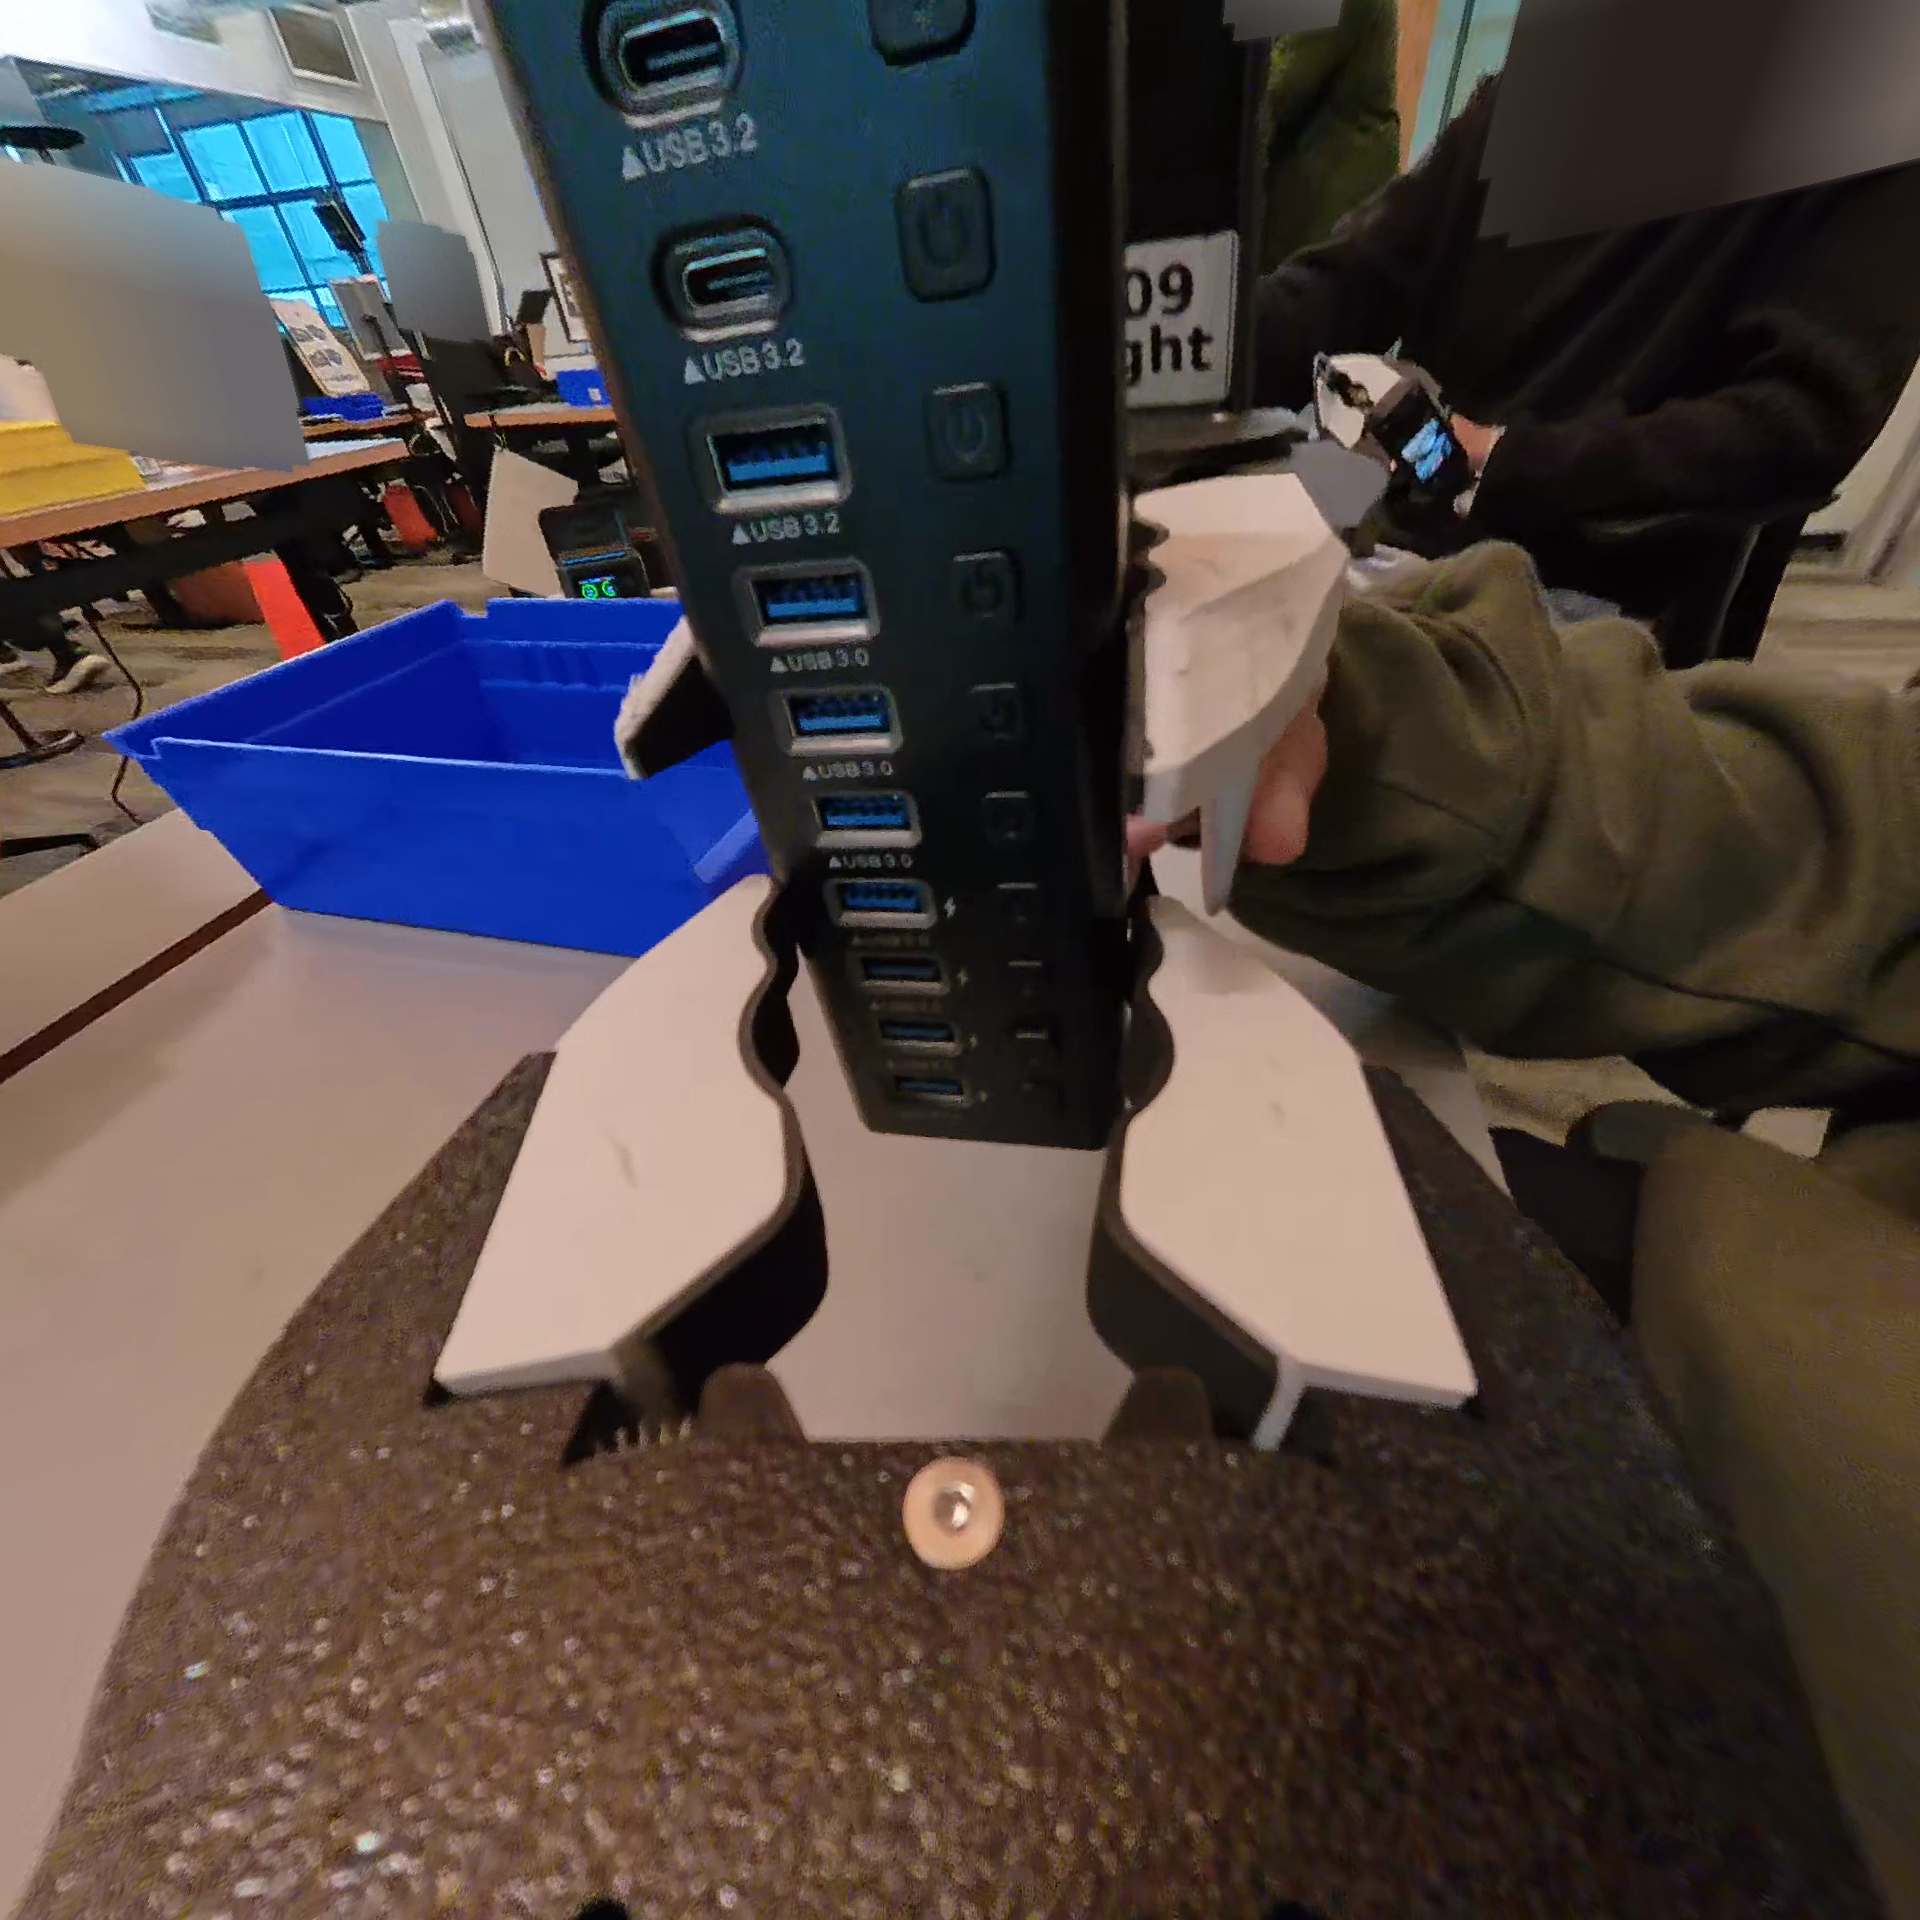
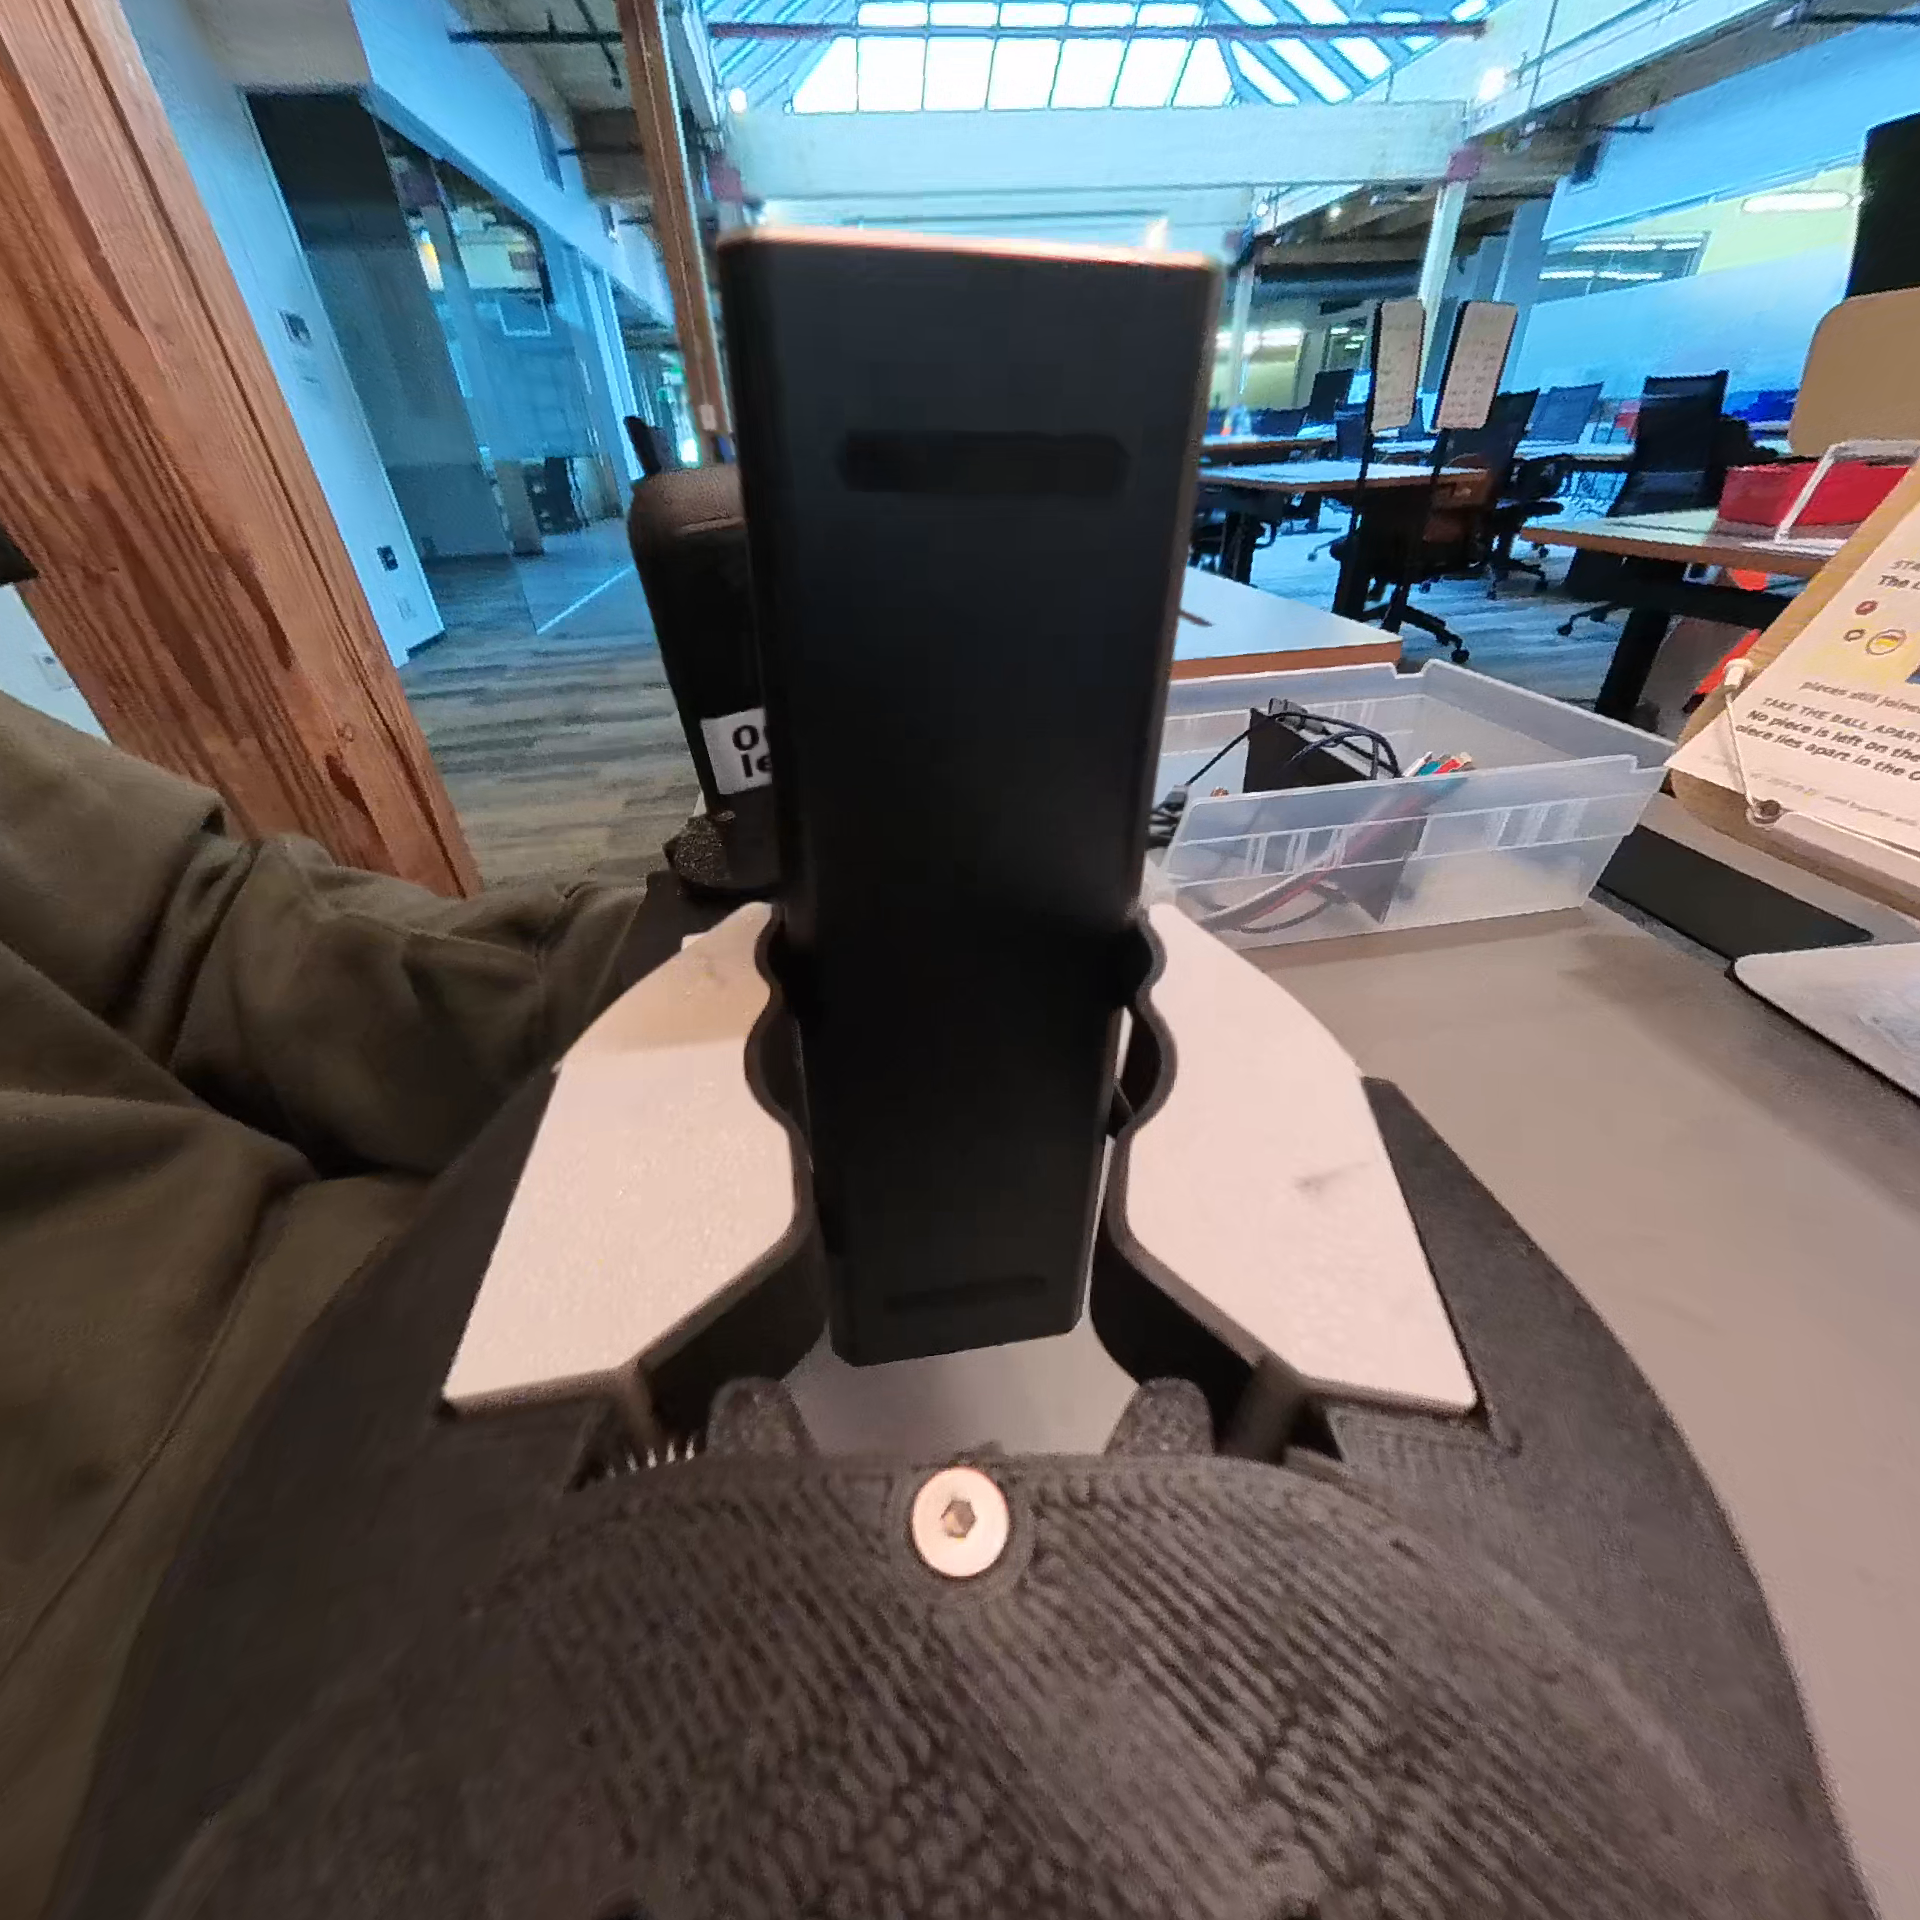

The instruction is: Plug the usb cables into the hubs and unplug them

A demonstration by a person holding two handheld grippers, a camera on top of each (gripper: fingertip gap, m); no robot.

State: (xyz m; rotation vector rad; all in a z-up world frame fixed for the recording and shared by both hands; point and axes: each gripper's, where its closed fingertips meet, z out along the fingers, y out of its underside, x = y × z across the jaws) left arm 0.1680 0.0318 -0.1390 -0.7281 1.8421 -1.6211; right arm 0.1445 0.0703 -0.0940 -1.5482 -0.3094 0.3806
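A long black USB hub (image 1: 883, 582) stands upright above the table, its port side facing the left wrist view. The ports I see hold no plugs. My left gripper (image 1: 961, 925) is shut on the hub's lower end, one finger on each side edge. In the right wrist view the hub's plain back (image 2: 966, 727) faces me, and my right gripper (image 2: 961, 935) is shut on it the same way. The right gripper's white fingers (image 1: 1226, 644) show beside the hub in the left wrist view. Cables lie in a clear bin (image 2: 1403, 810).
An empty blue bin (image 1: 416, 790) sits on the grey table (image 1: 260, 1091) behind and left of the hub. A person's olive sleeve (image 1: 1558, 810) reaches in from the right. A cardboard-backed sheet (image 2: 1808, 727) and a pad (image 2: 1849, 997) lie at the right. The gap from one gripper's tips to the other's is roughly 5 centimeters.
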